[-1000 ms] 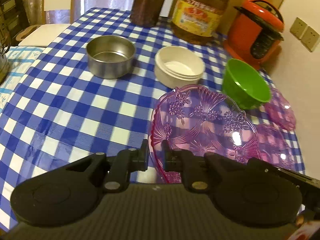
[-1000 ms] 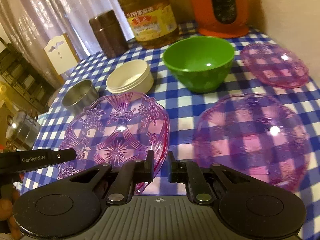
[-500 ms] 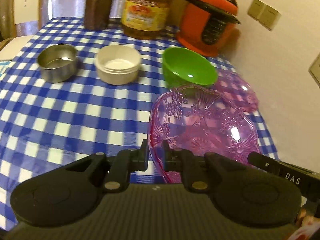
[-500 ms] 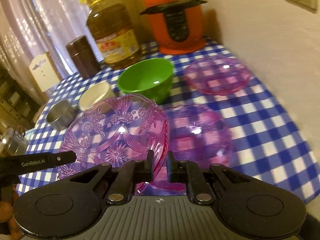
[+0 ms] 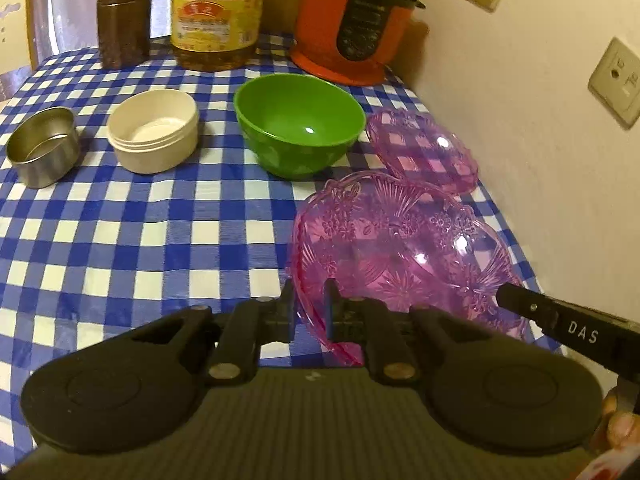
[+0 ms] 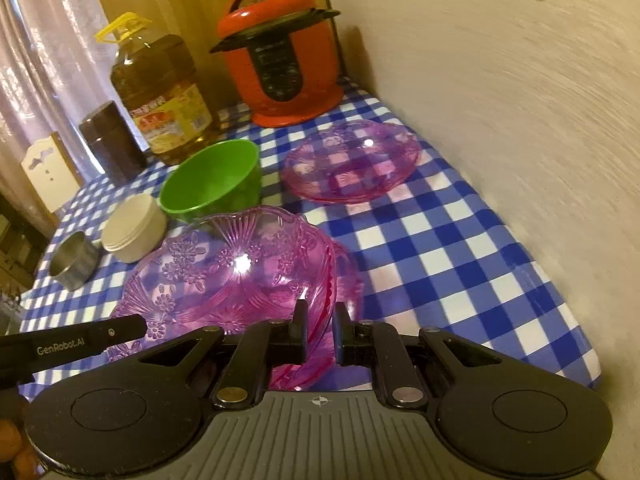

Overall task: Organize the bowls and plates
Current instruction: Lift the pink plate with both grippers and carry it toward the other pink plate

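Left gripper (image 5: 309, 300): clamped on the near rim of the pink glass plate (image 5: 400, 248), one finger inside the rim and one outside.
Right gripper (image 6: 319, 322): clamped on the opposite rim of the same plate (image 6: 224, 276); each gripper's tip shows at the edge of the other's view.
Held plate: lifted clear of the checked surface (image 5: 140, 232), carried level between the two grippers, directly above a second pink plate (image 6: 352, 276) whose edge peeks out beneath it on the right.
Third pink plate (image 6: 352, 160): lies flat farther back, near the wall, just in front of the red pressure cooker (image 6: 280, 52).
Bowls: green bowl (image 5: 299, 124), cream tub (image 5: 154, 136) and steel tin (image 5: 42, 146) stand in a row across the surface, apart from one another and untouched.
Background: oil bottle (image 5: 216, 12) and brown canister (image 5: 124, 16) stand behind the bowls.
Step in hand: most likely stacking the plates, with the carried plate over the one below it and not yet set down.
Next move calls for: centring the held plate over the lower one, lowering both sides evenly so the rims nest, then letting go on both sides together; a tilt or an early release on one side could make the plate slide or knock.
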The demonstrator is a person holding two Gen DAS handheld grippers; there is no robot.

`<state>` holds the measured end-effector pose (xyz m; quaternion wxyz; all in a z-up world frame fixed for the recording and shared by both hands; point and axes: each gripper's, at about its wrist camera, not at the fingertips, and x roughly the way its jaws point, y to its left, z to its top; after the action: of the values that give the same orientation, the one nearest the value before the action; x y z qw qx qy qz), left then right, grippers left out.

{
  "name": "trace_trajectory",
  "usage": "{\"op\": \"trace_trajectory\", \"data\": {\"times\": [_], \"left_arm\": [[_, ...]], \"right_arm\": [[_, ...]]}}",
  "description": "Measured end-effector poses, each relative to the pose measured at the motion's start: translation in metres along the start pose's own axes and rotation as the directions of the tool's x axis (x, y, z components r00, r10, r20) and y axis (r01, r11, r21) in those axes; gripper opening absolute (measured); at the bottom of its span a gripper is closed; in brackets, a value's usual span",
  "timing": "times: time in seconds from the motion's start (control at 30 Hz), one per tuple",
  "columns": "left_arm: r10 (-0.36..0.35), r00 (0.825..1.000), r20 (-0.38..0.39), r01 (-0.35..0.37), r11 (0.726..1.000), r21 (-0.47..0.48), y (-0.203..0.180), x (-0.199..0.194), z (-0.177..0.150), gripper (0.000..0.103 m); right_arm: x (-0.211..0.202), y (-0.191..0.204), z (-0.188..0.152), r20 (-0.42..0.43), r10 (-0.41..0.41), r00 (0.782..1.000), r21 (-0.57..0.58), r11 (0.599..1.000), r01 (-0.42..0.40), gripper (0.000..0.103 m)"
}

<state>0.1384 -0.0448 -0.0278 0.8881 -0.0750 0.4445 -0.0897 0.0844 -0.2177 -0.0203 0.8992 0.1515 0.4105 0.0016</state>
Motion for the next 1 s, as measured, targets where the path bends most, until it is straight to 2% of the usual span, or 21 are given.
{"op": "trace_trajectory", "data": {"times": [0.43, 0.63, 1.0], "left_arm": [[0.070, 0.998, 0.001, -0.070, 0.989, 0.130, -0.017, 0.037, -0.001, 0.016], [0.084, 0.996, 0.028, -0.088, 0.977, 0.192, -0.022, 0.046, -0.006, 0.018], [0.092, 0.995, 0.042, -0.099, 0.966, 0.240, -0.023, 0.054, -0.012, 0.020]], "right_arm": [[0.036, -0.007, -0.003, -0.030, -0.041, 0.999, -0.031, 0.999, 0.040, 0.012], [0.045, -0.003, -0.006, -0.023, -0.068, 0.997, -0.061, 0.996, 0.066, 0.013], [0.054, 0.000, -0.011, -0.023, -0.094, 0.995, -0.107, 0.990, 0.091, 0.013]]}}
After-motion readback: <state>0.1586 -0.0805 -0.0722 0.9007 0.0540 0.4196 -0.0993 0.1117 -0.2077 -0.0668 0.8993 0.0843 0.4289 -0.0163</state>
